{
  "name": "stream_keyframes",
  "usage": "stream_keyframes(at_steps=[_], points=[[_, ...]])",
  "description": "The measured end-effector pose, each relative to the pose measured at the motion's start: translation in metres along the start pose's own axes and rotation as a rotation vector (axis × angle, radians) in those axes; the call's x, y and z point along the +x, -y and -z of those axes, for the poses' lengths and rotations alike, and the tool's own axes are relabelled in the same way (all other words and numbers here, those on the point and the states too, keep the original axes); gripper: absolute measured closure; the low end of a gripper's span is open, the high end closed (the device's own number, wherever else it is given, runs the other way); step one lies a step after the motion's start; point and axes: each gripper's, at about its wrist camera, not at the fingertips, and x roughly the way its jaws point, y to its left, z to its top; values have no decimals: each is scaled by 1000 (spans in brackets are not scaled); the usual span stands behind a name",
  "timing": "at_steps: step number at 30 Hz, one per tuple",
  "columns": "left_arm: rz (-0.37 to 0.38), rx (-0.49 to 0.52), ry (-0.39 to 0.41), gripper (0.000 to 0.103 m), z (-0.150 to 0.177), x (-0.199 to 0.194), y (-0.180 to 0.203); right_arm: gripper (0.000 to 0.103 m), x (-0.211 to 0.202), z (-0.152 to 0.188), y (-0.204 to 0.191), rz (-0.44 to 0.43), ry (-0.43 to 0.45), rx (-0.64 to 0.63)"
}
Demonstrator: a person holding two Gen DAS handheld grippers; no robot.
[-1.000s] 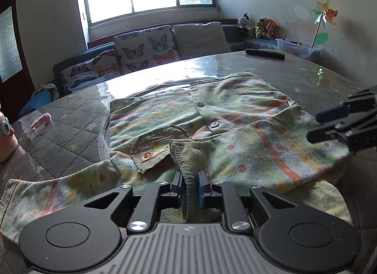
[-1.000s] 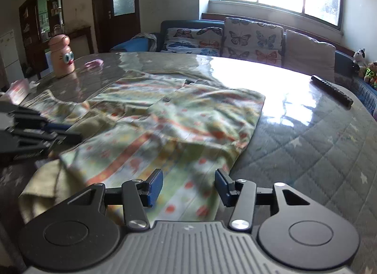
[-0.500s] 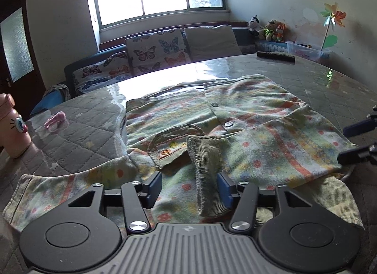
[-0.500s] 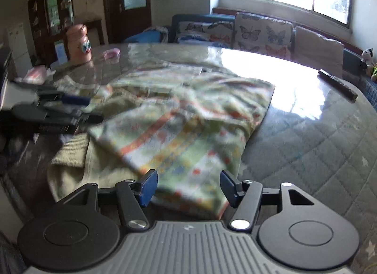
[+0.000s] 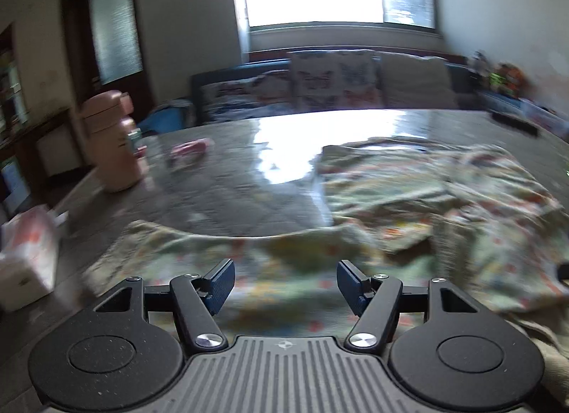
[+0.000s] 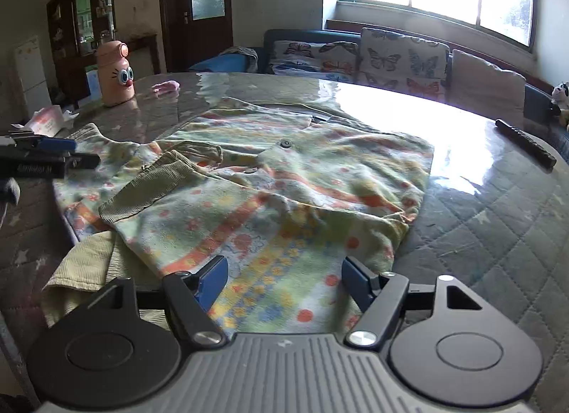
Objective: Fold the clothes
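Shirt (image 6: 284,178) lies spread mid-frame on table (image 6: 498,235), partly folded; left gripper (image 5: 285,281) and right gripper (image 6: 283,281) hover above, both spread, gripping nothing, apparently positioned for regrasp.

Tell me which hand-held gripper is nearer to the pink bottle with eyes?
Left. The left hand-held gripper is open over the shirt sleeve on the side where the pink bottle stands. The right hand-held gripper is open at the shirt's near hem, farther away.

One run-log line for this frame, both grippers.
left gripper: open, empty | right gripper: open, empty, over hem | shirt: flat on table, sleeve folded in
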Motion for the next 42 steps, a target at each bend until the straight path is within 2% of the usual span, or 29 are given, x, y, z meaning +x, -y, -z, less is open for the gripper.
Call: stream_keyframes(at_steps=[4, 12, 14, 19, 23, 24, 26, 27, 28, 34, 37, 42], points=[[-127, -103, -24, 38, -4, 10, -37, 30, 0, 0, 1, -3, 0, 12], [-340, -215, -42, 41, -9, 27, -91, 30, 0, -1, 0, -13, 5, 16], [-368, -240, -52, 41, -8, 30, -100, 30, 0, -1, 0, -13, 5, 16], [-370, -294, -78, 41, -2, 38, -114, 30, 0, -2, -1, -14, 7, 15], [-310, -378, -87, 55, 2, 40, -124, 30, -1, -3, -1, -13, 11, 16], [-286, -380, -76, 68, 1, 37, -122, 30, -1, -3, -1, -13, 12, 16], [-239, -384, -54, 80, 0, 30, -117, 30, -1, -3, -1, -13, 12, 19], [-215, -386, -43, 90, -1, 27, -115, 30, -1, -3, -1, -12, 13, 19], [-192, -388, -32, 94, -2, 23, -112, 30, -2, -3, -2, -11, 16, 19], [-47, -396, 35, 95, -9, 3, -97, 30, -6, -5, -1, -5, 35, 34], [82, -338, 85, 95, -20, -16, -67, 30, -9, -7, 0, -5, 45, 47], [316, -262, 110, 95, -37, -34, -13, 31, -14, -8, 6, 5, 63, 75]])
